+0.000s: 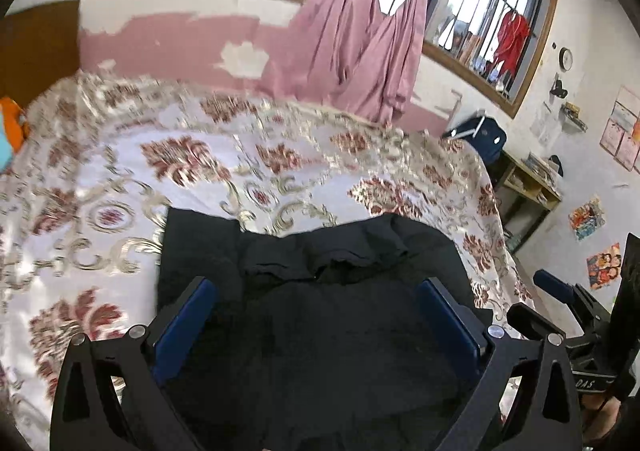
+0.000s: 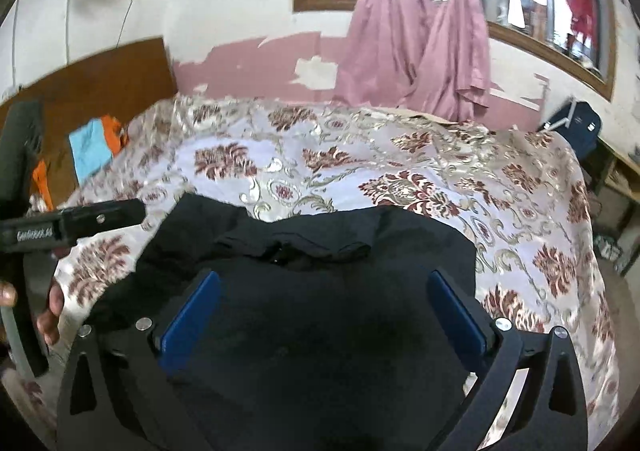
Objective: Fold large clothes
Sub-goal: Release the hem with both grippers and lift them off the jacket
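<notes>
A large black garment (image 1: 320, 291) lies on the floral bedspread (image 1: 160, 155), its bunched far edge toward the wall. My left gripper (image 1: 316, 291) hovers over it with jaws wide apart and nothing between the blue pads (image 1: 188, 315). In the right wrist view the same garment (image 2: 320, 291) fills the foreground. My right gripper (image 2: 324, 287) is also open above it, pads (image 2: 192, 315) empty. The left gripper's body (image 2: 72, 227) shows at the left edge of the right view. The right gripper's body (image 1: 576, 323) shows at the right edge of the left view.
The bedspread (image 2: 400, 155) covers a bed against a pink and white wall with pink curtains (image 2: 420, 31). A wooden headboard (image 2: 100, 83) and orange and blue cloth (image 2: 96, 143) are at left. A blue bag (image 1: 480, 135) and a shelf (image 1: 528, 187) stand at right.
</notes>
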`<action>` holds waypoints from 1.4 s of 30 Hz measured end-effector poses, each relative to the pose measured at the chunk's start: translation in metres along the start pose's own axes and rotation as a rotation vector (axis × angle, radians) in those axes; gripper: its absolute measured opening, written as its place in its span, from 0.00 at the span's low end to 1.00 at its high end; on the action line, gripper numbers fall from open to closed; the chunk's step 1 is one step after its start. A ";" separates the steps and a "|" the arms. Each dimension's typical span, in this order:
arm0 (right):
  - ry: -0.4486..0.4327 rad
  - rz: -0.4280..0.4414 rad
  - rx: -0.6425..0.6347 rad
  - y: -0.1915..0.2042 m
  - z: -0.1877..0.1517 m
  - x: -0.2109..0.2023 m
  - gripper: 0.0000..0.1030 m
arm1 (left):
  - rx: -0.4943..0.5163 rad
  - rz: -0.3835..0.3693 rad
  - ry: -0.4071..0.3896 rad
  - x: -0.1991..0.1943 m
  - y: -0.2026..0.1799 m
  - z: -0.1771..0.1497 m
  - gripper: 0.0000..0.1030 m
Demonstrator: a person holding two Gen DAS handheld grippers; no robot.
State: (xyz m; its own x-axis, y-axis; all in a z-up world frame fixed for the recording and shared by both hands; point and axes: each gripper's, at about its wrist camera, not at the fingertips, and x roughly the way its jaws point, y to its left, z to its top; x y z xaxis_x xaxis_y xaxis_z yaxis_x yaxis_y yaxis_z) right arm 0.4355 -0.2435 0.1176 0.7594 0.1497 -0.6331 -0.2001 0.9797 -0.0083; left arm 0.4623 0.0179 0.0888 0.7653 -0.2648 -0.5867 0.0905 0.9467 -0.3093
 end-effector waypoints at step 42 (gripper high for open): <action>-0.113 -0.055 0.007 0.019 -0.144 -0.222 0.98 | 0.341 0.189 -0.157 -0.215 -0.075 -0.179 1.00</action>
State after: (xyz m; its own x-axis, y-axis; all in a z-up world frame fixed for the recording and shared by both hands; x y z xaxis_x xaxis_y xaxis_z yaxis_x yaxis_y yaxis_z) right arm 0.1742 -0.2776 0.1467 0.8343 0.1098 -0.5402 -0.1524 0.9877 -0.0346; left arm 0.1771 -0.0293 0.1042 0.8742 -0.0742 -0.4799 0.1244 0.9895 0.0735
